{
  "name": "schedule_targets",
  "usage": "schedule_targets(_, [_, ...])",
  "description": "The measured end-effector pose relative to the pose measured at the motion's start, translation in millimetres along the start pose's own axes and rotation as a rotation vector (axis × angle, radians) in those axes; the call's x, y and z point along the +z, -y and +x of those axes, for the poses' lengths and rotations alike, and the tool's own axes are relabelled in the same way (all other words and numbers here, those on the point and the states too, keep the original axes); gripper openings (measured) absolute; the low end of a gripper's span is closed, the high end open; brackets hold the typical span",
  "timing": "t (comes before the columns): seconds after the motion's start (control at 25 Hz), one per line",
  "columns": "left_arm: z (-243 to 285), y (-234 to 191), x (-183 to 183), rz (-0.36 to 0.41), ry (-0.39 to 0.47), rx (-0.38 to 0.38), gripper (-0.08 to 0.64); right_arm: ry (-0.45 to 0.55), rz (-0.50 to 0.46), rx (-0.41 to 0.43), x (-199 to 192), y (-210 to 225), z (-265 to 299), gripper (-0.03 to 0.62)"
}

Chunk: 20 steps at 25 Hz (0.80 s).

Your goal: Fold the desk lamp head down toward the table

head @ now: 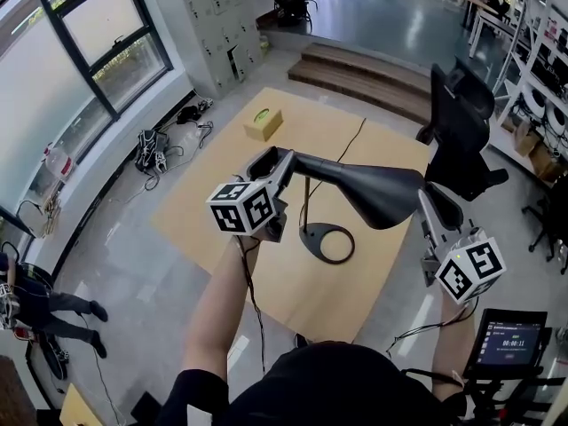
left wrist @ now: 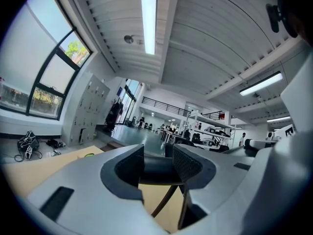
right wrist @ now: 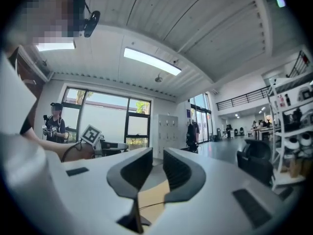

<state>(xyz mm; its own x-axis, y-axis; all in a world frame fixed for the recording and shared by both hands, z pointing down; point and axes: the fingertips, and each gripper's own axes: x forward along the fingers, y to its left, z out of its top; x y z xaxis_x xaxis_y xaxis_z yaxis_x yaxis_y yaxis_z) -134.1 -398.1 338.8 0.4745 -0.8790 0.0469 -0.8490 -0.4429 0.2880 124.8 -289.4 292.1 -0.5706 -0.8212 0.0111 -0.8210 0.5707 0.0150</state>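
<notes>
A black desk lamp stands on the wooden table [head: 213, 216] on its ring base [head: 327, 242]. Its arm runs level from the left and ends in the cone-shaped head [head: 382, 195], which hangs high above the table. My left gripper [head: 277, 161] is shut on the arm's left end; in the left gripper view the black arm [left wrist: 157, 161] sits between the pads [left wrist: 188, 163]. My right gripper [head: 432, 204] hovers just right of the lamp head. Its jaws [right wrist: 157, 168] stand almost together with nothing between them.
A tissue box [head: 264, 123] lies at the table's far edge, and the lamp cord [head: 351, 145] trails toward the back. A black office chair [head: 461, 131] stands at the right, a small screen [head: 508, 342] lower right, and steps [head: 364, 74] behind. A person [head: 35, 304] stands far left.
</notes>
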Motion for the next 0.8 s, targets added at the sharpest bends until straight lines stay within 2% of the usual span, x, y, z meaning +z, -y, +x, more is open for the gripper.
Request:
schedule_targets(0.2, [-3, 4, 5, 0.021, 0.016, 0.004, 0.19, -0.028, 0.037, -0.001, -19, 2, -4, 0.052])
schedule_targets(0.48, [-6, 12, 18, 0.08, 0.046, 0.015, 0.19, -0.088, 0.131, 0.001, -55, 4, -5, 0.052])
schedule_targets(0.8, [-10, 25, 29, 0.11, 0.068, 0.005, 0.19, -0.152, 0.251, 0.018, -95, 5, -3, 0.052])
